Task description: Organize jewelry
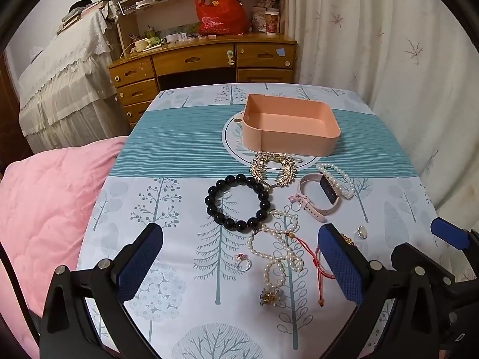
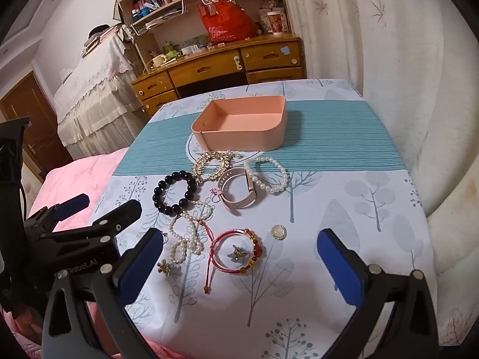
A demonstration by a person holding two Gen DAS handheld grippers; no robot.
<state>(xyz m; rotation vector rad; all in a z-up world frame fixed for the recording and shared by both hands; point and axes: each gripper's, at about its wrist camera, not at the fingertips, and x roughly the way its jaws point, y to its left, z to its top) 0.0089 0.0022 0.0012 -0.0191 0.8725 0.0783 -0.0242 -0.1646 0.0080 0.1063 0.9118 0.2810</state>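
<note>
Both my grippers hang over the near edge of the table (image 1: pixel 167 137), left gripper (image 1: pixel 239 263) and right gripper (image 2: pixel 239 263) each spread wide, holding nothing. The pink box (image 1: pixel 287 137) sits empty at the far side. Just in front of it lies the gold comb (image 1: pixel 274 169); nearer than that the black bead bracelet (image 1: pixel 238 199), the pink watch (image 1: pixel 317 193) and the pearl bracelet (image 2: pixel 269 175). Nearest me, well short of the box: pearl strand (image 1: pixel 277 251), red cord bracelet (image 2: pixel 239 252).
</note>
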